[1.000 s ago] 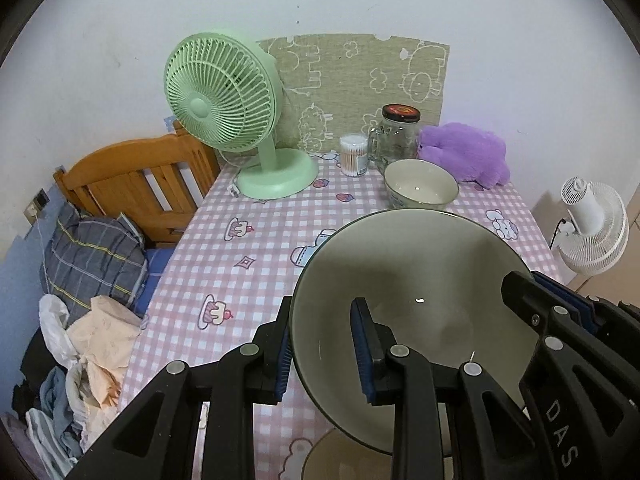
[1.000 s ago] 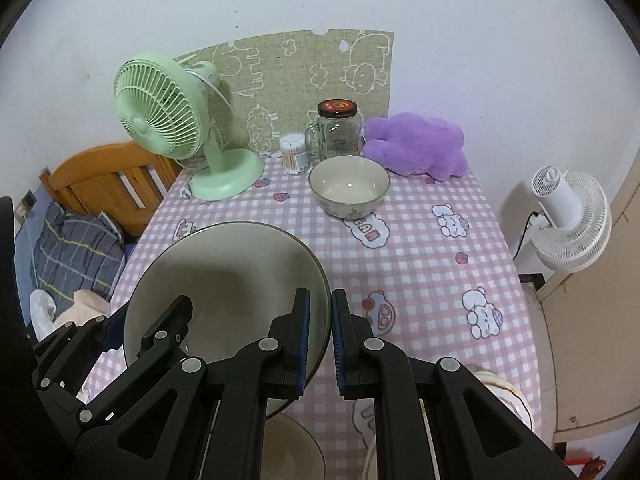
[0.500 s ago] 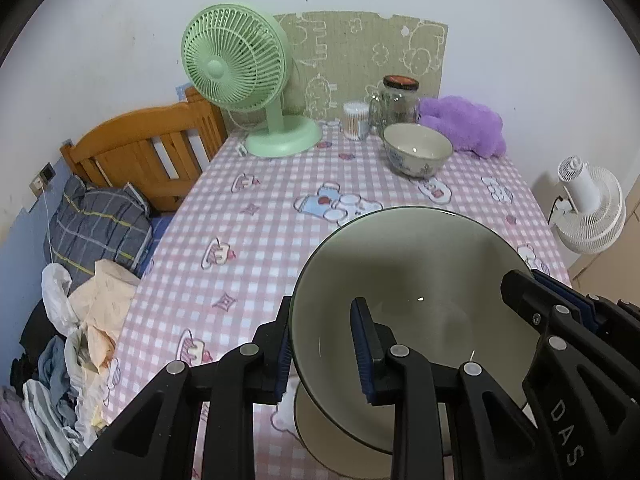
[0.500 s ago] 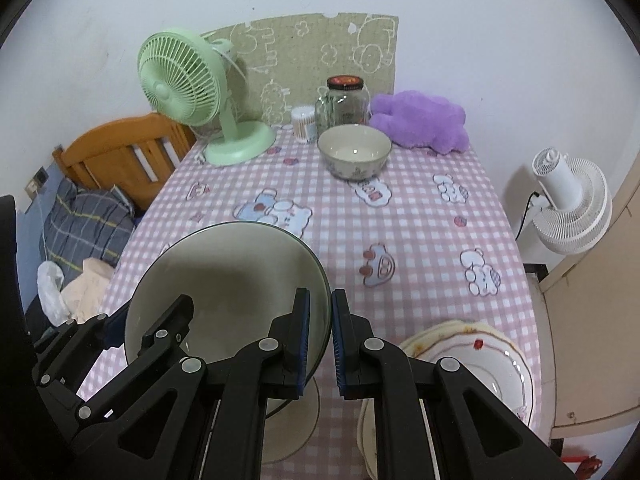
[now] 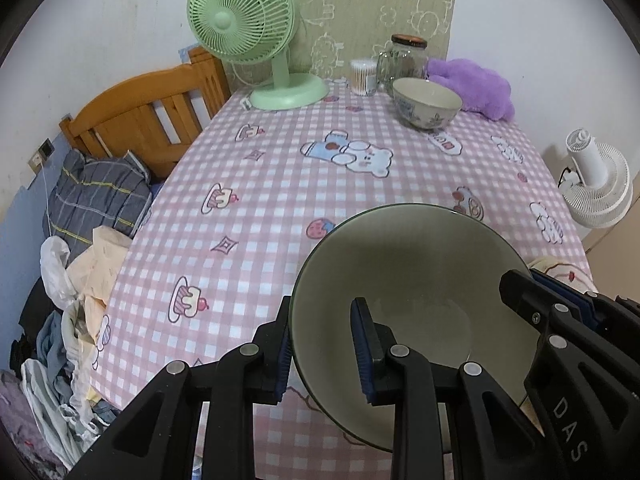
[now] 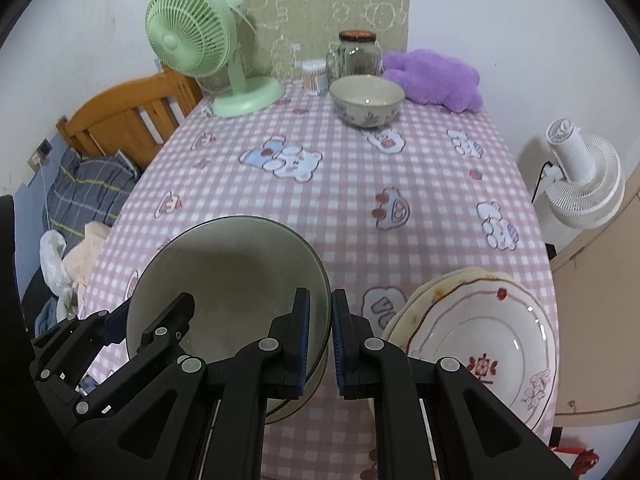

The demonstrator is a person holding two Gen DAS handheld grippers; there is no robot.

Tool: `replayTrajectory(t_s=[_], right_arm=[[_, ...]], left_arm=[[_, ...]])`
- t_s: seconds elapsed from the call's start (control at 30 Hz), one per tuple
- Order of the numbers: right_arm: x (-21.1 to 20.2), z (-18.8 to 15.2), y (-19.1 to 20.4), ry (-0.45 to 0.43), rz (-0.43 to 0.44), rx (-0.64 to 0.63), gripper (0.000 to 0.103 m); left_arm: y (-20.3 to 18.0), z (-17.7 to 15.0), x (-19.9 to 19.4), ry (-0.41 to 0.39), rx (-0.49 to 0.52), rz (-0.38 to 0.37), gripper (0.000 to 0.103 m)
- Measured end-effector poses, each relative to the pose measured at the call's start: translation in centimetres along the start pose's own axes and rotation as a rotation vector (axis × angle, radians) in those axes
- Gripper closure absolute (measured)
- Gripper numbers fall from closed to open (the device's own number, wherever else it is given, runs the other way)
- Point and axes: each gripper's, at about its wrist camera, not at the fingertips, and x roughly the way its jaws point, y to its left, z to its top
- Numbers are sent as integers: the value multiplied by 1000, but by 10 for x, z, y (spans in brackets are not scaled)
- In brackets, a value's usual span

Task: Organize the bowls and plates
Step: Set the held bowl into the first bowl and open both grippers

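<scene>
Grey-green bowl (image 5: 408,280) fills the lower centre of the left wrist view, its left rim caught between the blue-padded jaws of the left gripper (image 5: 322,354), one finger outside the wall and one inside. The right gripper (image 6: 320,342) pinches the bowl's opposite rim, its jaws closed narrow on the thin edge at the lower centre of the right wrist view; that same gripper's black frame enters the left wrist view at lower right. The bowl is tilted with its opening toward the cameras. Whether it touches the table or what lies beneath it cannot be told.

Just right of the right gripper, at the lower right of its view, sits a stack of white floral plates (image 6: 480,344) on the pink checked tablecloth (image 6: 360,184). Well apart, in the upper centre, a patterned ceramic bowl (image 6: 367,100) stands upright. Behind it are a glass jar (image 6: 354,54) and a cotton swab container (image 6: 314,76), with a purple plush toy (image 6: 436,78) to the right and a green desk fan (image 6: 196,44) at upper left. A white fan (image 6: 584,184) stands off the table's right edge.
</scene>
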Motion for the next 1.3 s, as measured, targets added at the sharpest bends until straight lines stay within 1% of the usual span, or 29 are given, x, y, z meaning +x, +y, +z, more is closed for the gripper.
replayTrajectory(t_s=[0.2,0.63,0.7,0.9,0.97,1.03,1.13,1.2,1.23,1.27,1.3], right_arm=[[10,-5,4,15,-8,0,89],[32,-15,7,70,-34,2,89],[35,-16,7,78,-38,0,89],[35,-18,9,66,-55,-12,89],[35,-21,8,63,-53,-7,86],[35,-22,7,62,-50,3,85],[35,-21,6,67,-40,12,85],[36,-20,3,80,-21,36,84],[35,-20,2,86,-18,46,83],[35,-19,2,86,-13,55,83],[33,-18,3,85,-6,63,73]], left_arm=[[3,-6,9,7,3,-1,78],[7,-18,32,71,-9,-28,77],[6,-19,32,66,-3,-24,78],[4,-21,32,50,16,-9,77],[3,-22,31,45,21,-11,77],[4,-22,31,48,21,-25,70],[4,-19,32,80,33,-68,60],[5,-18,31,92,38,-95,56],[6,-17,30,90,42,-107,49],[6,-16,28,84,49,-111,44],[7,-15,25,76,61,-113,39]])
